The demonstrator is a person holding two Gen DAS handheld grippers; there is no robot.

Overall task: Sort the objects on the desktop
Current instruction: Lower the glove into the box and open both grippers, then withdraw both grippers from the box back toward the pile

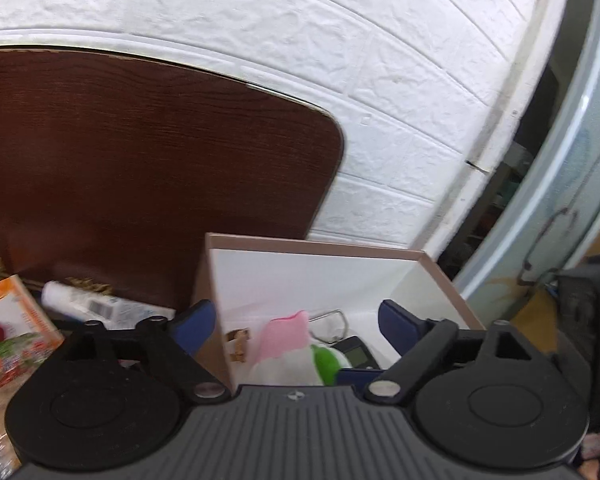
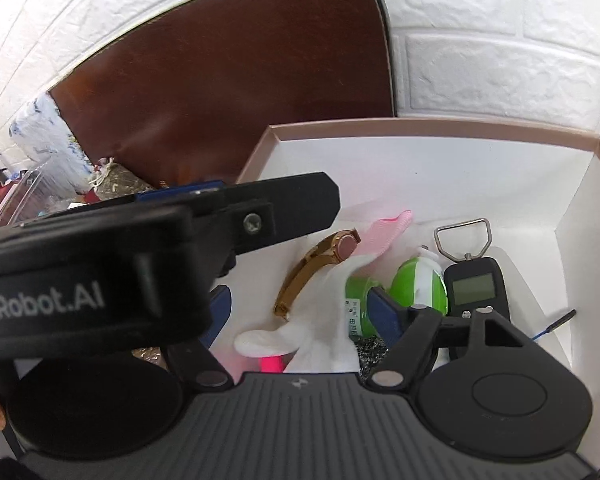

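Two tongs, left point(image 1: 296, 326) and right point(image 2: 300, 300), hang released, gripping nothing, over a white box point(image 2: 380, 130). Inside it, the gold watch point(image 2: 318, 266) lies at ten o'clock of the green bottle point(image 2: 414, 280), with the black hanging scale point(image 2: 474, 286) touching at three o'clock.

Watch point(image 2: 320, 268) in box point(image 2: 420, 130), left of scale point(image 2: 474, 286).

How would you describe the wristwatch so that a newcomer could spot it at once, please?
Look inside the white box with the tan rim, standing before the brown board. The gold wristwatch lies left of the green bottle, partly on white cloth; it alone is gold metal.
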